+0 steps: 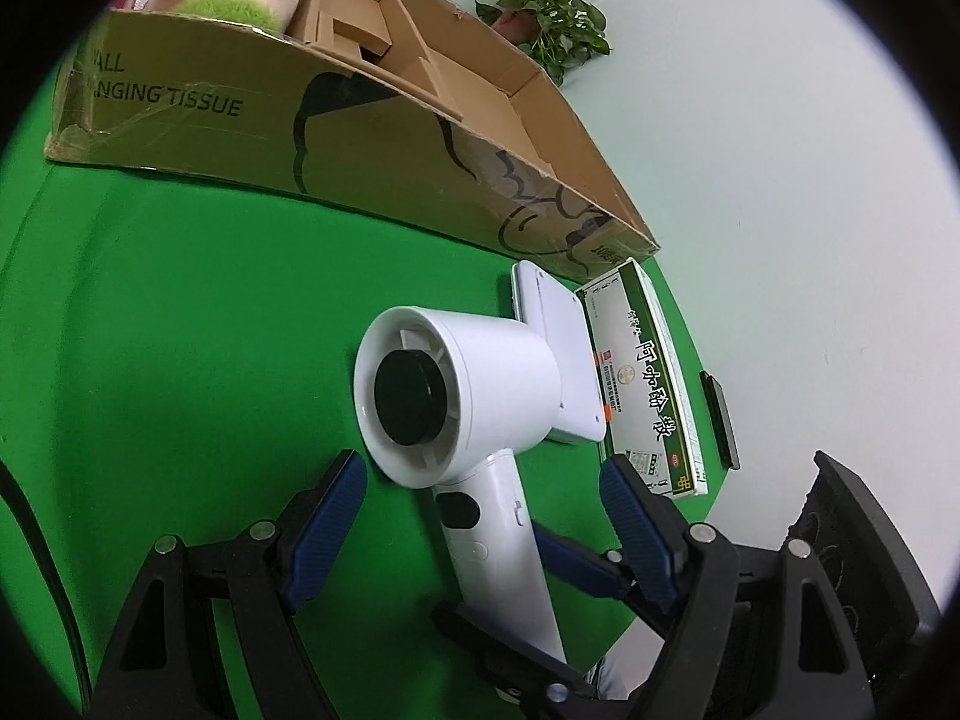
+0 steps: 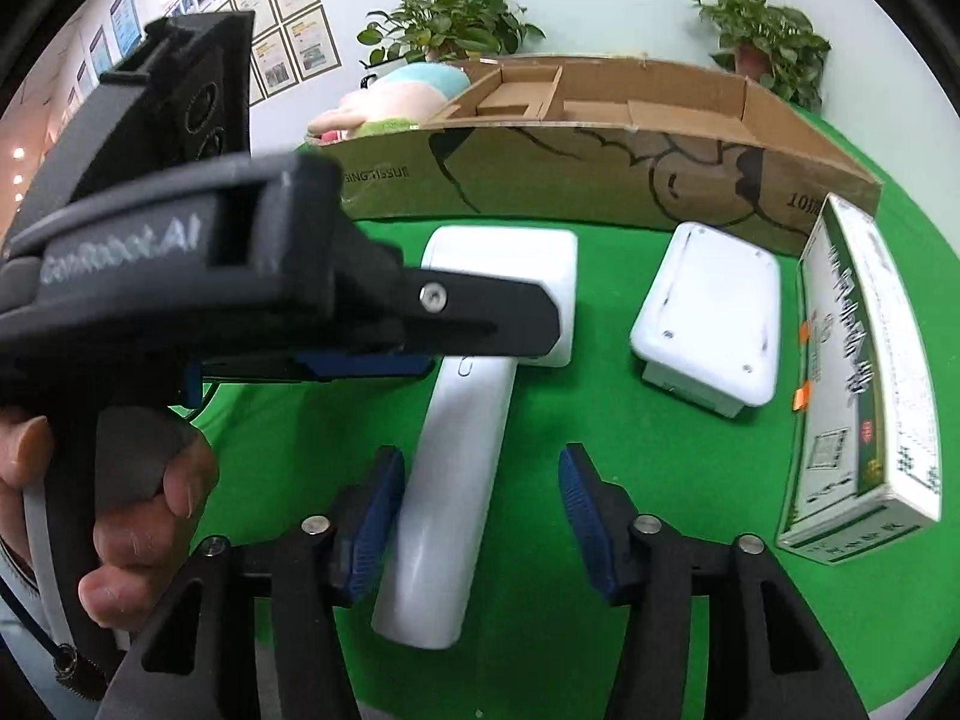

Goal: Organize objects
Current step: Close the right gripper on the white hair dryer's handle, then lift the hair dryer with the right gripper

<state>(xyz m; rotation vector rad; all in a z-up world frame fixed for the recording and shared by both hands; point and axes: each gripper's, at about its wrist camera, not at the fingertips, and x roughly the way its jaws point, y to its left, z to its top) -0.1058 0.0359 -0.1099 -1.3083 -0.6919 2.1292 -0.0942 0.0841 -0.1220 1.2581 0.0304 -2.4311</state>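
Left wrist view: left gripper (image 1: pixel 483 492) open, astride the white hair dryer (image 1: pixel 456 402) handle, pads clear. Right gripper (image 2: pixel 480 501) partly open; left pad touches handle.

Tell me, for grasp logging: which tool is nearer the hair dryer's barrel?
Left. Left tool straddles the handle just below the barrel; right tool straddles the handle's butt end.
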